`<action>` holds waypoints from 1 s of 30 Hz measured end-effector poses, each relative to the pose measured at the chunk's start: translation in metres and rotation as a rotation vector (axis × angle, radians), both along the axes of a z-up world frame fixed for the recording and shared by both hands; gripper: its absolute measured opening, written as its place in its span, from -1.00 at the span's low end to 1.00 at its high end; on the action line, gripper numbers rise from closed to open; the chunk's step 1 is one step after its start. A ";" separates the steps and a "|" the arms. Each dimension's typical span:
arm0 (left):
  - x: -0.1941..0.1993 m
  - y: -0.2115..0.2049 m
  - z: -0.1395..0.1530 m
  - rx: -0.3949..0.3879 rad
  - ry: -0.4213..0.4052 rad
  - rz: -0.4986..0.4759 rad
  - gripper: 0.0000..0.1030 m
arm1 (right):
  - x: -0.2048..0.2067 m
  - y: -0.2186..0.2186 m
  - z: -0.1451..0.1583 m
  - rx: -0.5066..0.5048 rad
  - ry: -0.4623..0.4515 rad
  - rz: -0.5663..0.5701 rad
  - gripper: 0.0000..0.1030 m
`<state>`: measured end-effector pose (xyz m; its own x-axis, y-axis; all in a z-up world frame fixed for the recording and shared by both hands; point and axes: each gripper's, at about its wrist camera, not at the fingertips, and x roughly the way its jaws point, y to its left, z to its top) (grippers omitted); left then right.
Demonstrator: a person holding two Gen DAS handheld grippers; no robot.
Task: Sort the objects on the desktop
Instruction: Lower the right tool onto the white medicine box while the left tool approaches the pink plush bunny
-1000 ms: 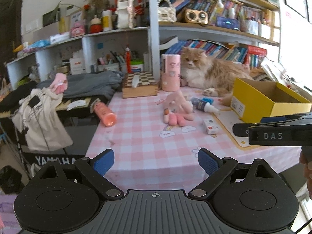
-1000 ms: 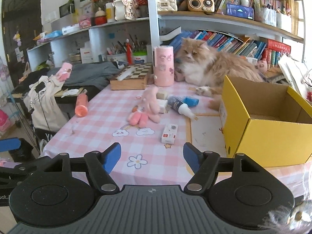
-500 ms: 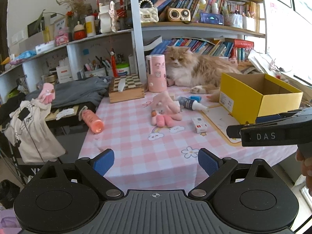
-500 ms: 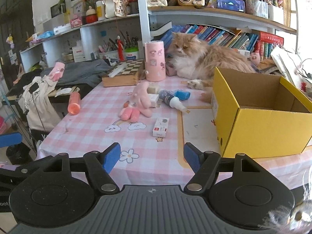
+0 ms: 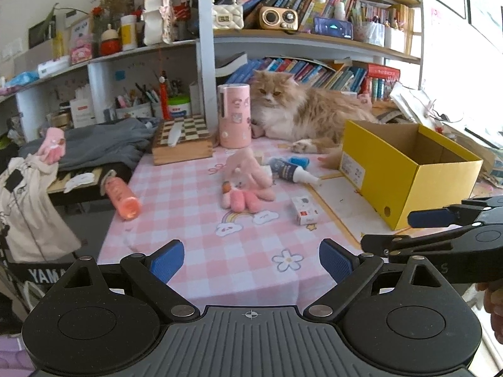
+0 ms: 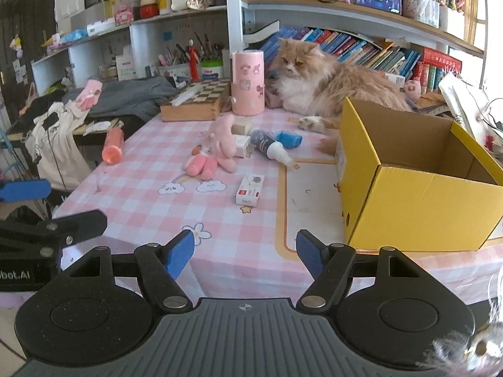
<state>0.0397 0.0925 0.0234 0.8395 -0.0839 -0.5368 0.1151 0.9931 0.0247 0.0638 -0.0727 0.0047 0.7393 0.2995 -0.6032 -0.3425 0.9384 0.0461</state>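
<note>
The loose things are gathered toward the middle of the bench: a pink plush toy, a dark bottle with a white cap, a blue tube and a small white carton, with an orange bottle lying at the left edge. The open yellow box is set at the right edge, presumably to receive them. Both the left tongs and right tongs are held apart and empty short of the near edge, nothing yet grasped. A cat is lying along the far edge.
</note>
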 end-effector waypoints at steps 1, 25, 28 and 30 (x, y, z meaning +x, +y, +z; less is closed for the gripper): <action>0.003 -0.001 -0.001 0.001 0.000 -0.004 0.85 | 0.003 0.000 -0.001 -0.001 0.001 0.002 0.35; 0.136 -0.002 -0.012 -0.012 0.135 0.052 0.84 | 0.139 0.021 -0.037 -0.011 0.170 0.110 0.36; 0.146 -0.003 -0.012 -0.002 0.147 0.049 0.84 | 0.152 0.026 -0.043 -0.024 0.181 0.119 0.35; 0.153 -0.002 -0.013 0.000 0.154 0.049 0.84 | 0.160 0.030 -0.046 -0.037 0.191 0.130 0.35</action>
